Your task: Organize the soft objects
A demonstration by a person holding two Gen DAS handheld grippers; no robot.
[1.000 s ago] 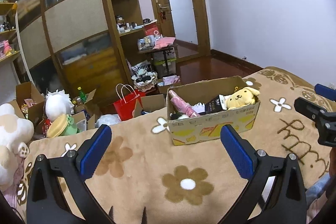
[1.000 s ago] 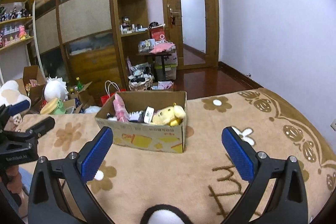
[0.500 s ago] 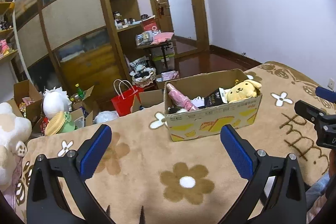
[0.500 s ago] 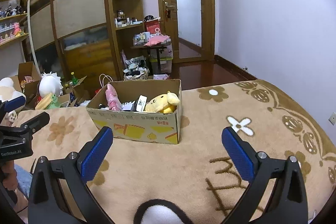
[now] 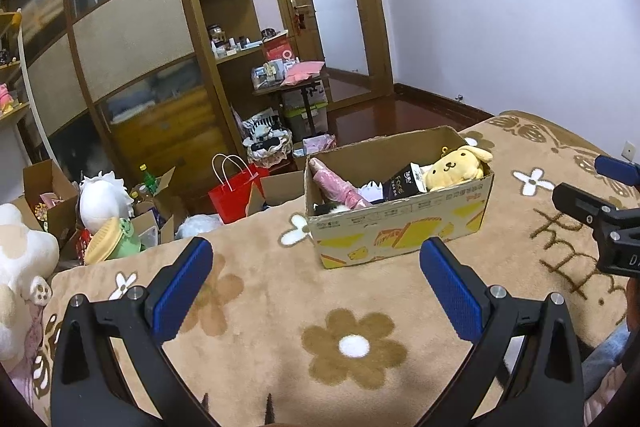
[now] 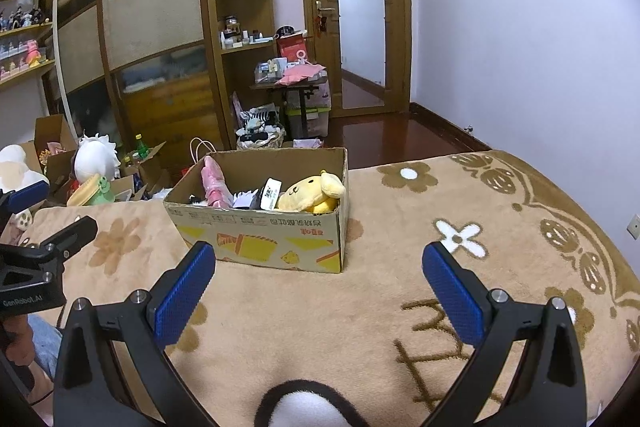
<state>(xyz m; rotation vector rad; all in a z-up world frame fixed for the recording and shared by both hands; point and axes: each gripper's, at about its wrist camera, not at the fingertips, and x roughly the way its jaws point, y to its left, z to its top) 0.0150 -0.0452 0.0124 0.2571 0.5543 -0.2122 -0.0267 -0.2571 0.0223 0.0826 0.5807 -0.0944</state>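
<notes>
Plush toys [image 5: 456,167] in cardboard box [image 5: 400,231]

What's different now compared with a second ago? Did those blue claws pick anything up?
Nothing was picked up or let go. Both views rose and tilted slightly, so the cardboard box sits a little lower in frame. The left gripper and right gripper remain open and empty above the flowered blanket. The yellow dog plush and pink item lie unchanged in the box.

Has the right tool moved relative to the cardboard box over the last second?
Yes. In the right wrist view the cardboard box now looks larger and sits lower against the door behind it, so the right tool has closed in on it, open and empty.
</notes>
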